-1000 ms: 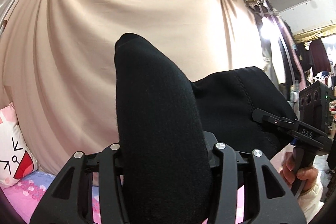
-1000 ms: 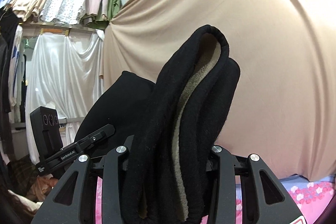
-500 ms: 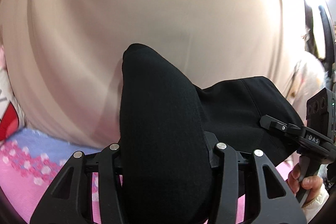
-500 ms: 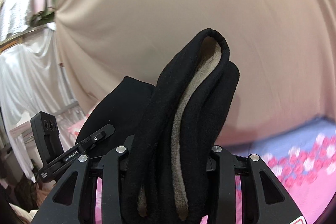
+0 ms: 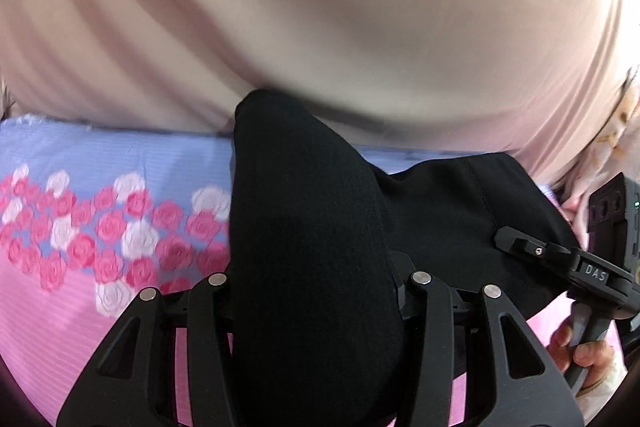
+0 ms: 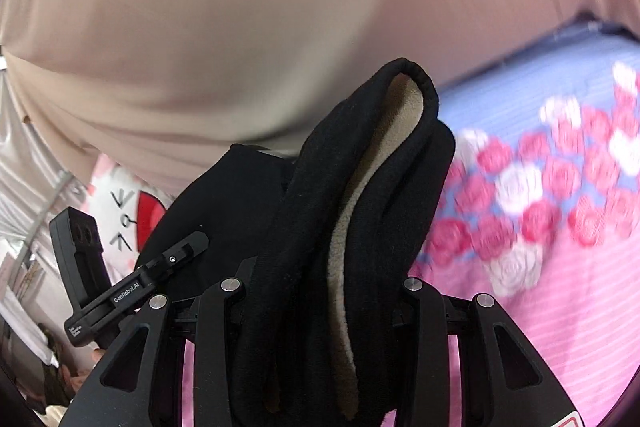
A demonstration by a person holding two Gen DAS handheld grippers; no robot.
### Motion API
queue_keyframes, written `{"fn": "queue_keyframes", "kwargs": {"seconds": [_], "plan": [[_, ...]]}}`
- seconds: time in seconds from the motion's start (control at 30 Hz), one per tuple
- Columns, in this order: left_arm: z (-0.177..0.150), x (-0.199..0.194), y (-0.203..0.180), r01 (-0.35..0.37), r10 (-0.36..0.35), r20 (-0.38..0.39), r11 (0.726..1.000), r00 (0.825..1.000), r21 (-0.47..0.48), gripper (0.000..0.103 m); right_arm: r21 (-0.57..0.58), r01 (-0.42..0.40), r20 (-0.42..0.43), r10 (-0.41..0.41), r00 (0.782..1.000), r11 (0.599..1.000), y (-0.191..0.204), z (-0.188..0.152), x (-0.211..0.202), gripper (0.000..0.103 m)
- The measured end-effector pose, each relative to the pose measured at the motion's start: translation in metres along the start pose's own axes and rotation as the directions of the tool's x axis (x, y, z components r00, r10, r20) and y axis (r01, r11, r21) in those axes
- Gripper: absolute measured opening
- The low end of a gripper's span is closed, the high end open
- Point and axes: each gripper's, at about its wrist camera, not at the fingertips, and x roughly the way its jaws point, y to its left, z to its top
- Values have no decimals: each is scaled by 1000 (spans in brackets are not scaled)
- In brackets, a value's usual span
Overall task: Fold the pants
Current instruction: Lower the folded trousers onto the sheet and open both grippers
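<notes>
Lighting: soft, even, diffuse; source not visible. No glare. Motion blur: marked on the beige drape [image 5: 320, 7] and the rose-print bedcover [image 6: 540, 187] in both views. Sharp: near black pants [image 5: 312, 247], pale fleece lining legible in the right view. Shadow: a dim band under the drape's lower fold. Distortion: strong fisheye bowing, dark vignette at corners.

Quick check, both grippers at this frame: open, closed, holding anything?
Left gripper: closed on the black pants.
Right gripper: closed on the same pants, at a bunched edge showing beige fleece lining.
</notes>
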Motion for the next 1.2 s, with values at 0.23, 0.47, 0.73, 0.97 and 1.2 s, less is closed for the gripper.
{"fn": "queue_keyframes", "kwargs": {"seconds": [0.23,0.47,0.73,0.97,1.2], "plan": [[-11,8,6,-22,22,-23,1000,999,0,52,17,46,-50,-45,998,999,-13,-5,12,47],[-9,-26,49,-129,128,-29,989,991,-73,85,181,69,-110,-49,993,981,-28,-3,-9,62],[68,-85,18,-88,96,119,993,988,-75,98,-175,199,86,-186,979,964,88,32,-54,28],[69,38,4,-203,196,-91,977,976,-68,98,-191,208,-91,-229,969,959,80,49,69,20],[47,91,62,-234,170,-264,944,949,-234,98,3,93,-119,-92,989,996,16,50,83,0]]}}
